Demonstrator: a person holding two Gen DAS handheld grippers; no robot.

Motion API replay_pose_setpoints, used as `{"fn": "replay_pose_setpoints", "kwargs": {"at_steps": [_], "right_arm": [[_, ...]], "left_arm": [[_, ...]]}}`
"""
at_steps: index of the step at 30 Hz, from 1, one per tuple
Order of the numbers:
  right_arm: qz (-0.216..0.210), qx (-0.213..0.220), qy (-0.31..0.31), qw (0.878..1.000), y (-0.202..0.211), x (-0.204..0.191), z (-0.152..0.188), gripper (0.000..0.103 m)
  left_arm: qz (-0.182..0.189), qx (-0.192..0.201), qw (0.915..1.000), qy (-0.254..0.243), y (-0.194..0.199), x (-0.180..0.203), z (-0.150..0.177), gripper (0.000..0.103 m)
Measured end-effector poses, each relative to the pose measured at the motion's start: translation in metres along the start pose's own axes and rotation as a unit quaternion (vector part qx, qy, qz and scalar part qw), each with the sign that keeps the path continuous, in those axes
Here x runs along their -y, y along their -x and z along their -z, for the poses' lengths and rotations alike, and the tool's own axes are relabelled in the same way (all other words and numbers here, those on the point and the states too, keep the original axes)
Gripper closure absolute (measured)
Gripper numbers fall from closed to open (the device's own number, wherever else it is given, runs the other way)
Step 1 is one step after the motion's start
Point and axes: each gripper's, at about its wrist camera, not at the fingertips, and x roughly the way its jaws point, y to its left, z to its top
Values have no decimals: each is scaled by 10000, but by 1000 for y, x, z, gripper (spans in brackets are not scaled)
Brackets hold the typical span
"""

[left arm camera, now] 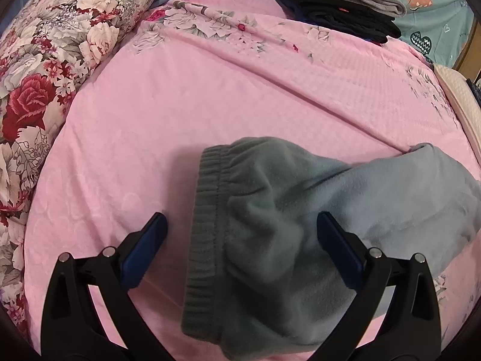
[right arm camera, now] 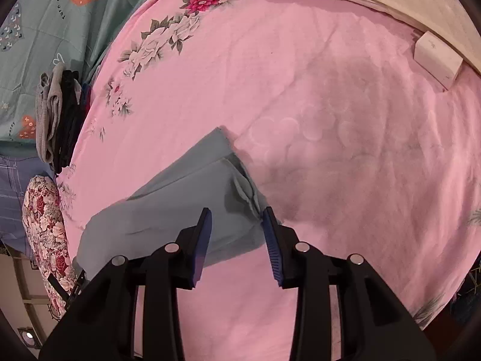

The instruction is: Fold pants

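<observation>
**Pants laid across a bed, a gripper at each end**

The pants [left arm camera: 300, 219] lie flat on the bedsheet [left arm camera: 210, 96]. In the left wrist view, their waistband [left arm camera: 207, 210] sits between the wide-apart fingers of the left gripper [left arm camera: 242, 225], with the legs running off to the right. A pillow [left arm camera: 51, 60] lies to the left, and a stack of folded clothes [left arm camera: 339, 3] rests at the far edge. In the right wrist view, the right gripper [right arm camera: 237, 219] hovers over the leg ends [right arm camera: 240, 180]; a small box [right arm camera: 436, 57] sits far right.
</observation>
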Motion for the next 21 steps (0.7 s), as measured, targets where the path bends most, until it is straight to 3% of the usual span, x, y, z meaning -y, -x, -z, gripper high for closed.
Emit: {"fn": "replay_pose_setpoints", "kwargs": {"at_steps": [5, 21], "right_arm": [[79, 16, 63, 9999, 4, 0, 1, 65], [-536, -138, -573, 9968, -9, 13, 2, 61]], "left_arm": [[2, 3, 10000, 11, 0, 0, 0, 2], [6, 11, 10000, 11, 0, 0, 1, 2]]}}
